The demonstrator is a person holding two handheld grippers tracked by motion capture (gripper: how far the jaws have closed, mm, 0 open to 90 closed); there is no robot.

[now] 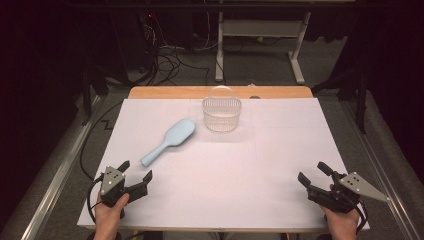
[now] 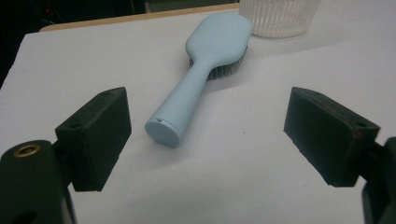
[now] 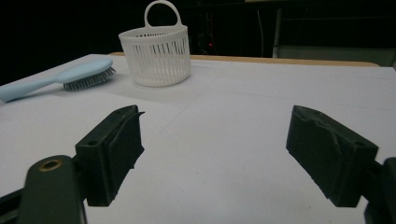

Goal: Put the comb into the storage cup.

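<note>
A light blue hairbrush (image 1: 170, 141) lies bristles down on the white table (image 1: 225, 170), handle pointing toward the near left. Just right of its head stands a white slatted basket (image 1: 221, 113) with an upright handle. My left gripper (image 1: 135, 175) is open near the front left edge, a short way from the handle's end; the left gripper view has the hairbrush (image 2: 201, 65) straight ahead between the jaws. My right gripper (image 1: 314, 172) is open at the front right, nothing between its jaws. From there the basket (image 3: 156, 51) and hairbrush (image 3: 70, 74) sit far off to the left.
The table's wooden far edge (image 1: 220, 92) shows behind the white cover. Beyond it are a desk frame (image 1: 260, 40) and cables on the dark floor. A metal rail (image 1: 55, 180) runs along the left side.
</note>
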